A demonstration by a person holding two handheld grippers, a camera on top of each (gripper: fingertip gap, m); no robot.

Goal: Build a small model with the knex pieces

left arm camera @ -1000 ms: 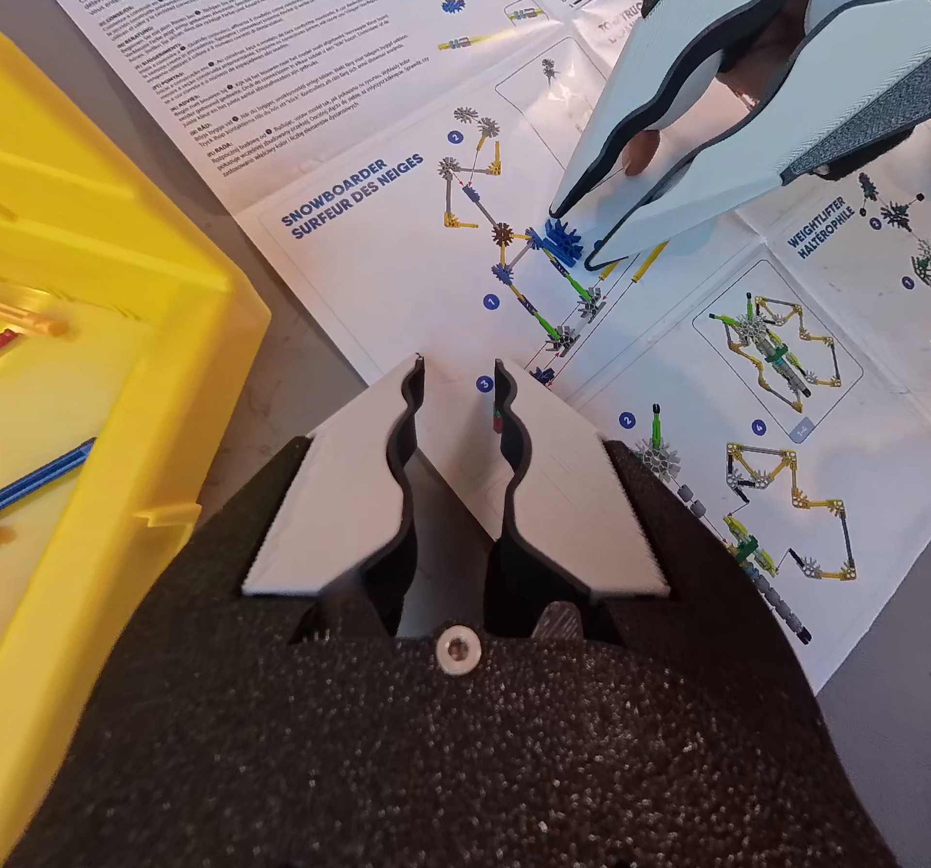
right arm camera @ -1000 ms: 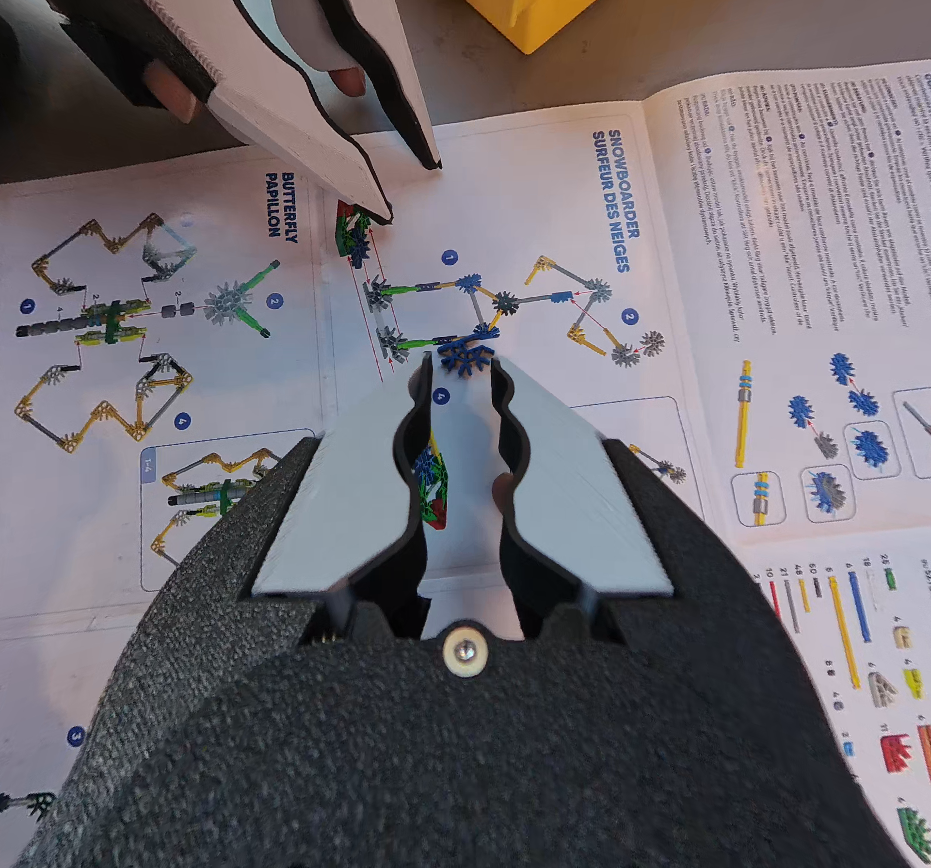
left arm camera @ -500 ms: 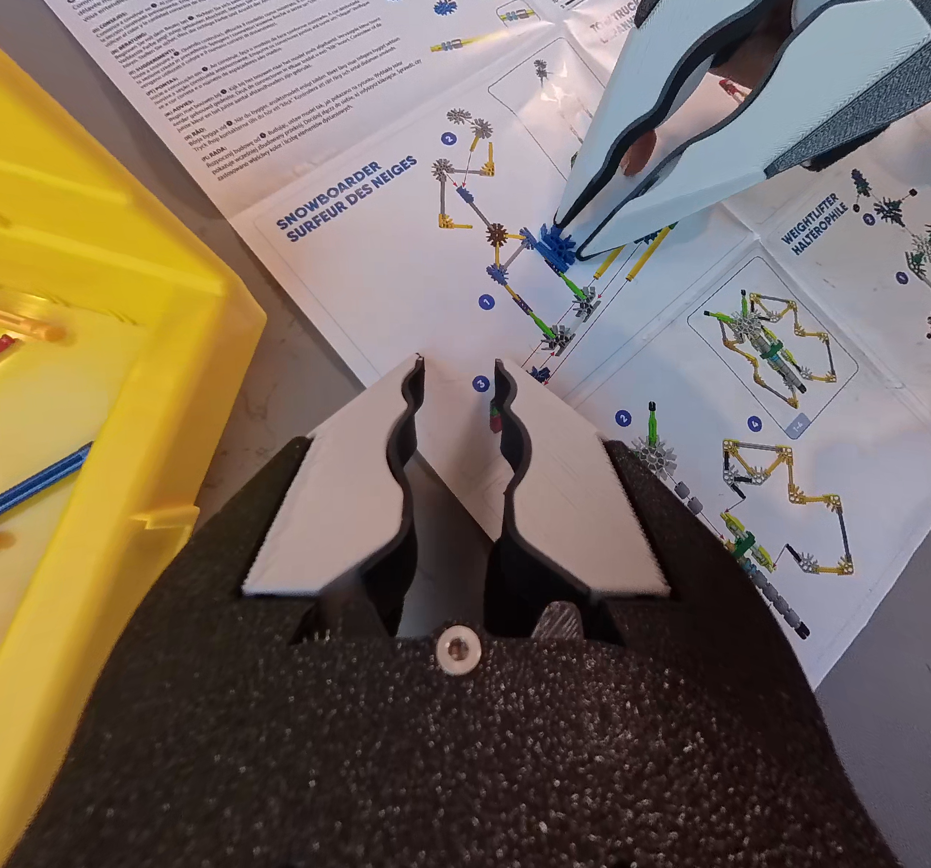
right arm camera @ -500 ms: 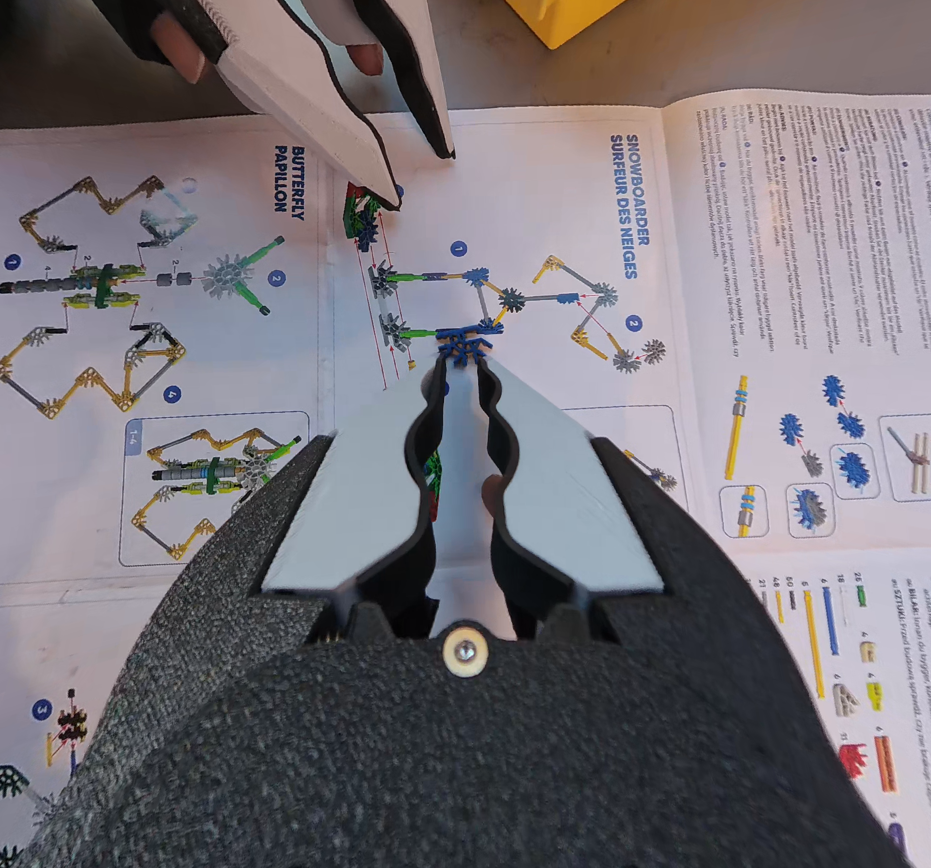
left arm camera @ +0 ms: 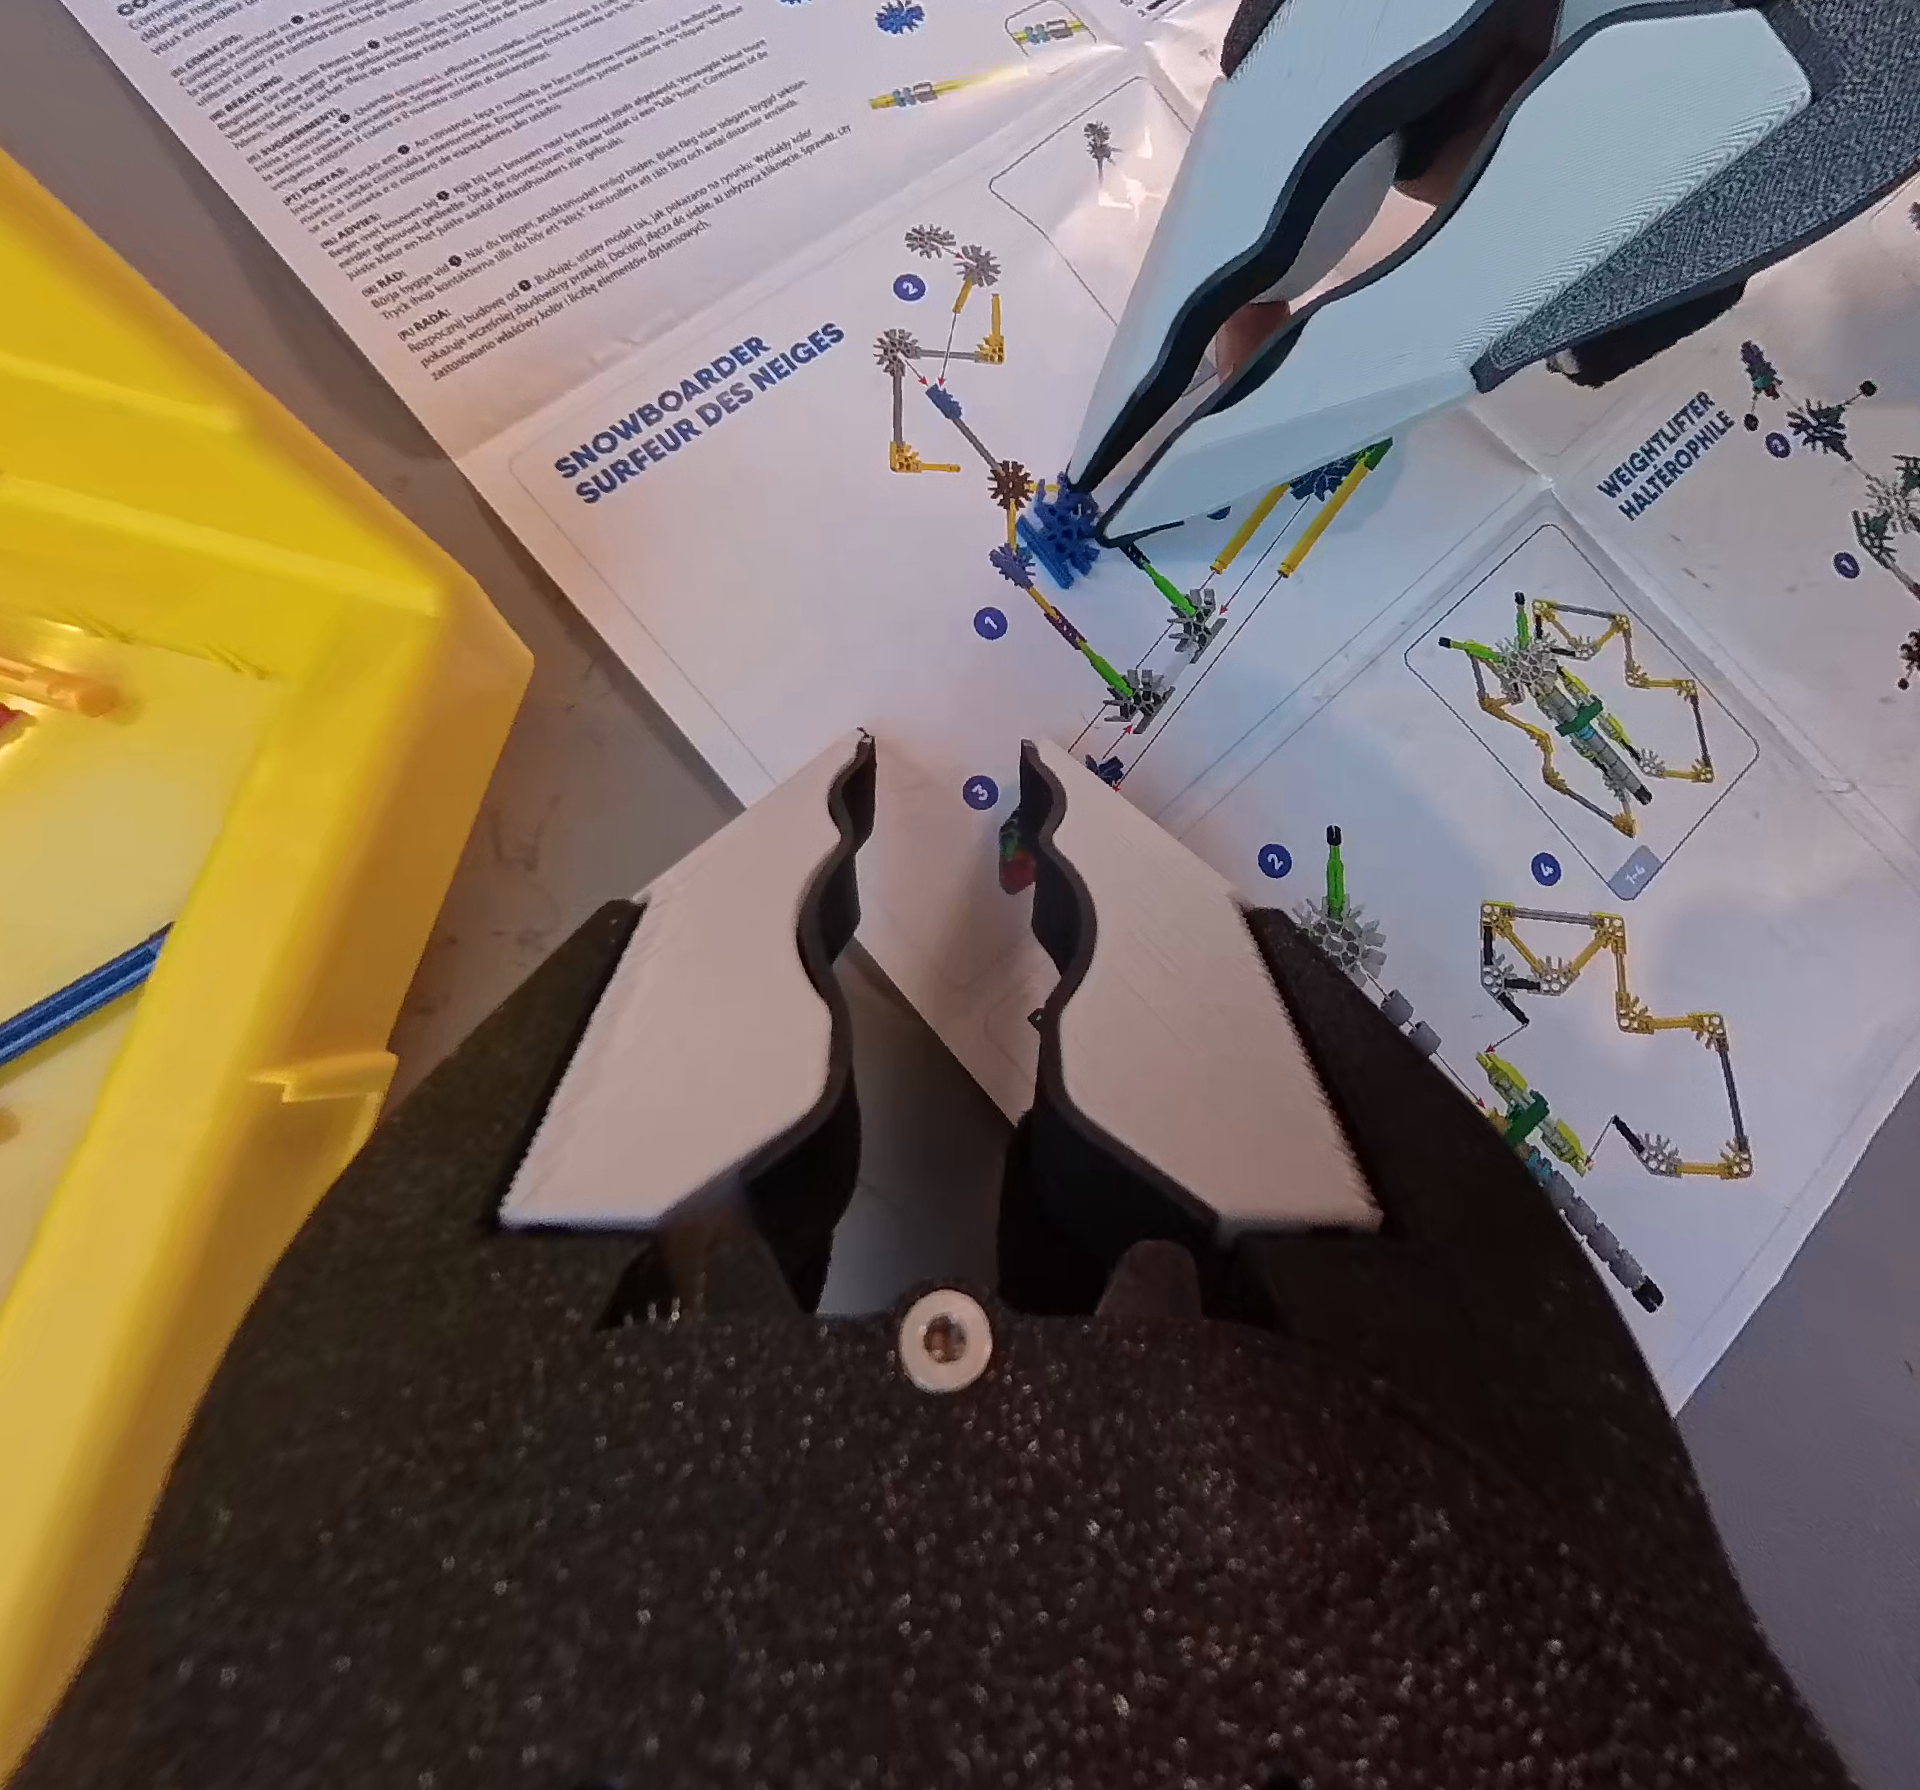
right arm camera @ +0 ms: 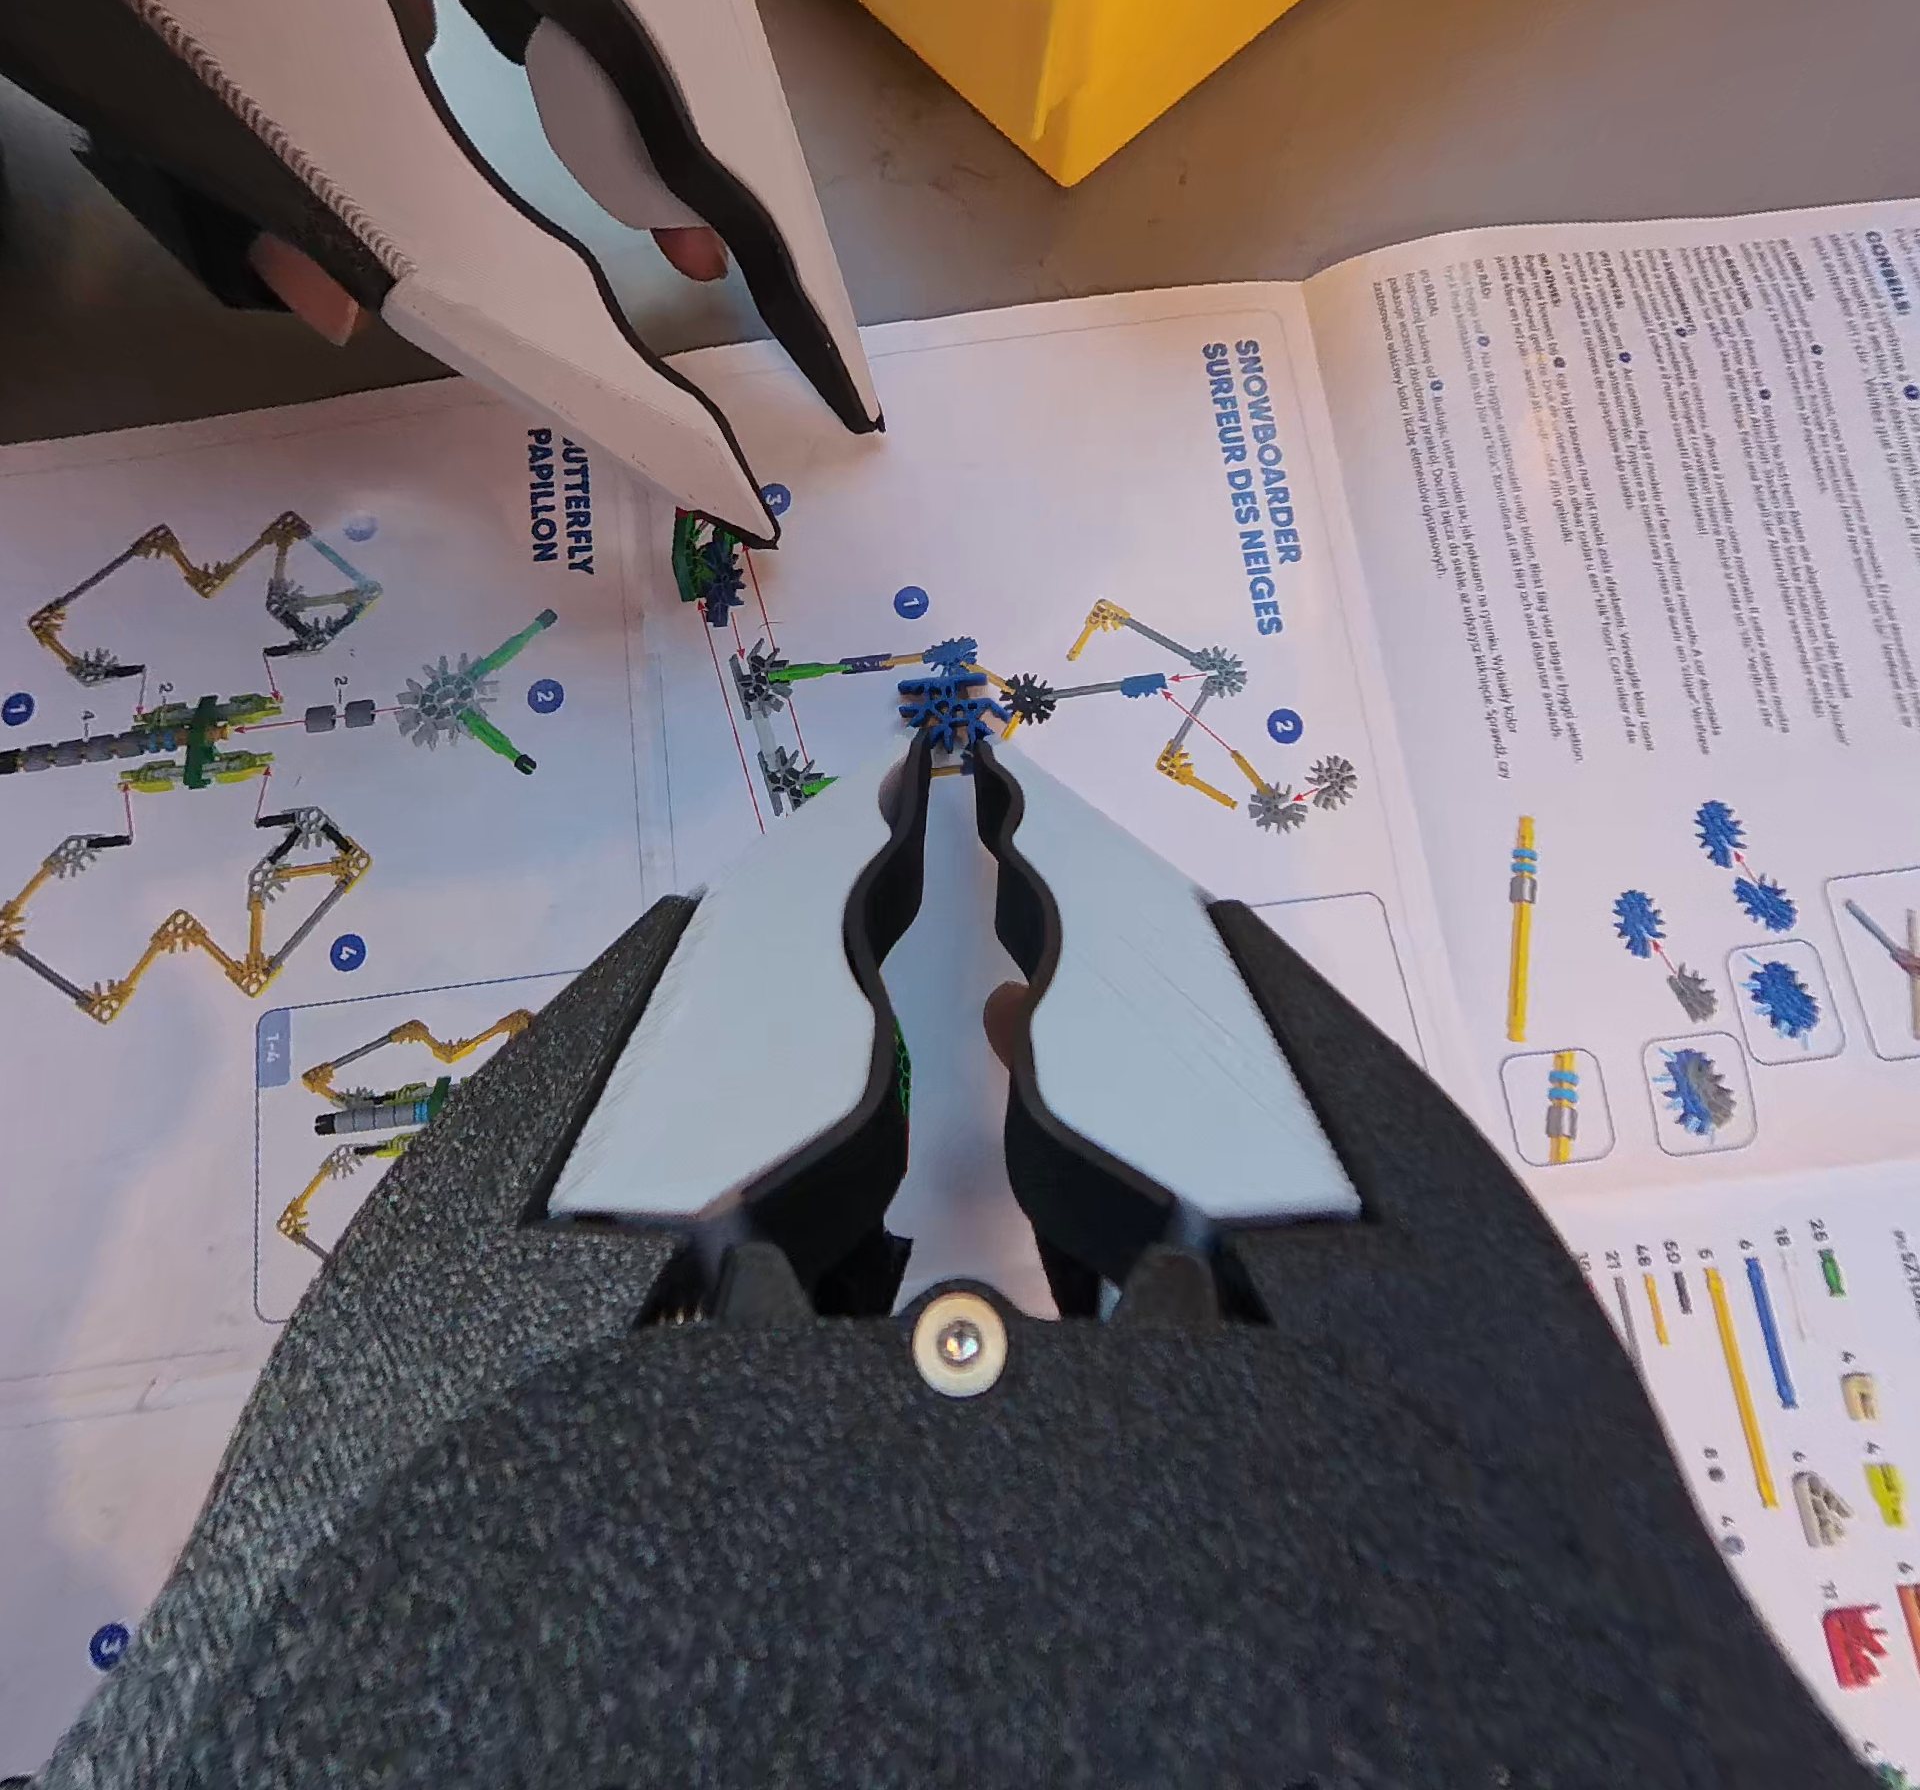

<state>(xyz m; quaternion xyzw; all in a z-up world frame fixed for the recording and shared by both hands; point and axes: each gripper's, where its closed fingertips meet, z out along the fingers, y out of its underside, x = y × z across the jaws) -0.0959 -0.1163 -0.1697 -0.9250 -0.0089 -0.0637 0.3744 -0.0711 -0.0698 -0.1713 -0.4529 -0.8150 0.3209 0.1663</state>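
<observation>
1. Two claws work over an instruction sheet [left arm camera: 727,535] on the grey tabletop [right arm camera: 1455,140]
2. Right claw [right arm camera: 948,753] pinches a blue snowflake connector [right arm camera: 940,701] resting on the sheet
3. Left claw [left arm camera: 943,753] hovers spread and empty beside the yellow bin [left arm camera: 260,753]

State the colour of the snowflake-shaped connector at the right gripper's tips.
Blue; clearest in the right wrist view.

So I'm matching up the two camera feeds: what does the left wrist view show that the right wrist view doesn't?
Only the left wrist view shows the inside of the yellow bin, with a blue rod in it. Only the right wrist view shows the parts chart at the sheet's edge, and the bin's outer corner. Both show the instruction sheet, the open left gripper and the right gripper shut on a blue connector piece.
</observation>
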